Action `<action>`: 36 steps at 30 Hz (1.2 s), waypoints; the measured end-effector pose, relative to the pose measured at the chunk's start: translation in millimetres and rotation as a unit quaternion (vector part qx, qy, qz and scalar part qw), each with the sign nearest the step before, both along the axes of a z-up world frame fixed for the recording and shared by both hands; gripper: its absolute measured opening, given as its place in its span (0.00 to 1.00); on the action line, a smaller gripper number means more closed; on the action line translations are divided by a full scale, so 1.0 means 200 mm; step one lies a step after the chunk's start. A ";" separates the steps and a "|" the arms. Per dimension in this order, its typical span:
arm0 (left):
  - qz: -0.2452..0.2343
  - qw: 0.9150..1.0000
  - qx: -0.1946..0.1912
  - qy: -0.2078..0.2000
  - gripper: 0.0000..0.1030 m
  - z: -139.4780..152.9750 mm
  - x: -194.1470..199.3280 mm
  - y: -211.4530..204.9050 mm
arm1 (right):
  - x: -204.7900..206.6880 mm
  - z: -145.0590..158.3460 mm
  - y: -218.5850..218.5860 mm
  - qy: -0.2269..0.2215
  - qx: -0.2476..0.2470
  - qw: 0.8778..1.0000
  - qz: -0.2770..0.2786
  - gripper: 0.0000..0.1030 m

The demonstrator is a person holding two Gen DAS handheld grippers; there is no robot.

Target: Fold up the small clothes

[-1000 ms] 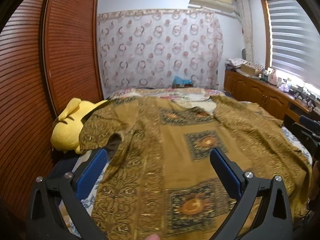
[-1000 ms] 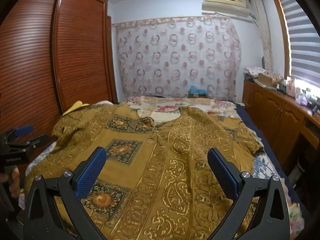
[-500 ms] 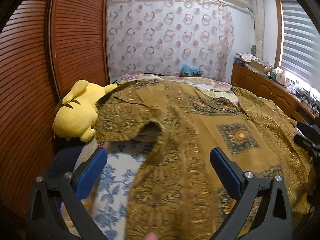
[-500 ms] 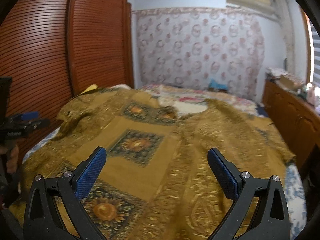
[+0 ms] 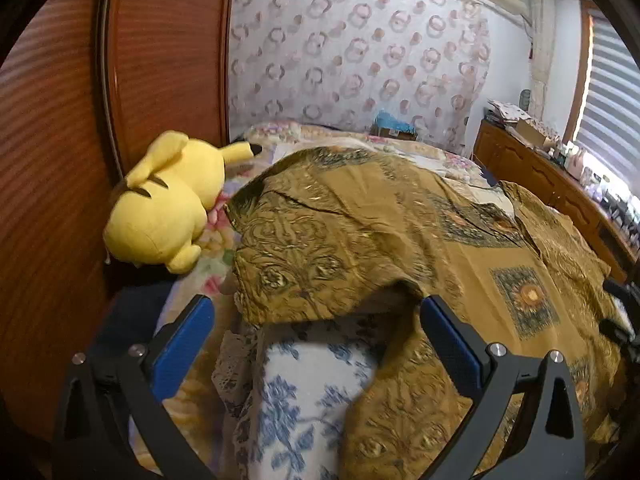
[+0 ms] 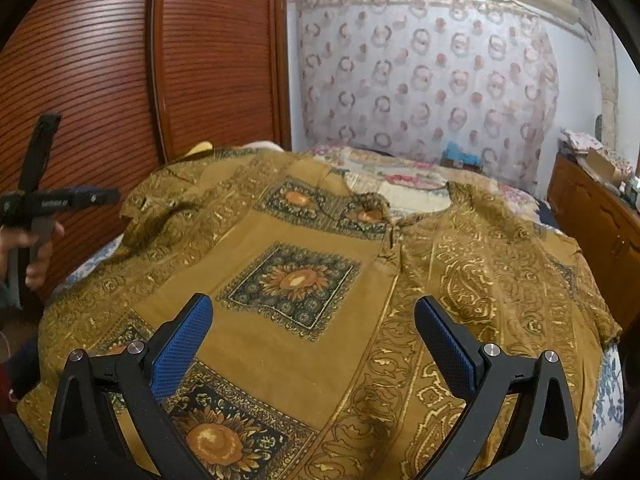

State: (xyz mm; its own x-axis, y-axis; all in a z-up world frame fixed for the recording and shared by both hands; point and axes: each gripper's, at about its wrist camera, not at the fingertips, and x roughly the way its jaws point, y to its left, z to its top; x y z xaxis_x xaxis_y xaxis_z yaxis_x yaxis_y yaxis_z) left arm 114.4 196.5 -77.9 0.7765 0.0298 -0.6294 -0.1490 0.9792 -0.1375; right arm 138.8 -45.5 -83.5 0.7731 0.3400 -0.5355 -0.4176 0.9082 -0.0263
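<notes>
At twelve o'clock of my left hand-held gripper (image 5: 316, 340), spread wide and empty, lies the shirt's (image 5: 400, 240) sleeve (image 5: 304, 272); I judge folding barely begun, next nipping its hem.

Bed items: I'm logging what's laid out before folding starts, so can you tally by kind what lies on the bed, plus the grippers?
Garments: 1, the mustard patterned shirt, spread flat
Plush toys: 1, the yellow plush, beside the shirt's sleeve
Bed covers: 1, the floral bedsheet
Grippers: 2, the left gripper and the right gripper, both open and empty
Total: 5
</notes>
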 end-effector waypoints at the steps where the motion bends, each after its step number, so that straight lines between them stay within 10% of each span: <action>1: 0.001 1.000 -0.008 0.005 0.96 -0.02 0.03 0.03 | 0.01 -0.01 0.01 0.002 -0.003 1.000 0.001 1.00; 13: -0.015 0.993 -0.095 0.061 0.77 -0.18 0.21 0.25 | 0.11 -0.05 -0.06 0.053 0.018 0.998 -0.022 1.00; 21: -0.027 0.997 -0.058 0.045 0.14 -0.10 0.19 0.19 | 0.11 -0.06 -0.05 0.052 0.012 0.998 -0.028 1.00; 36: -0.151 0.988 0.019 -0.022 0.04 0.39 0.34 -0.37 | 0.10 -0.05 -0.04 0.045 0.002 0.998 -0.036 0.99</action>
State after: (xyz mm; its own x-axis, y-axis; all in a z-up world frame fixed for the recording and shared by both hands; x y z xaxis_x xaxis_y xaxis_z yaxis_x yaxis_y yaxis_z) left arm 182.7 122.5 1.0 0.7795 -0.1848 -0.5985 0.1563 0.9827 -0.0998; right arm 158.2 -54.1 -94.2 0.7446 0.2877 -0.6023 -0.3525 0.9357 0.0112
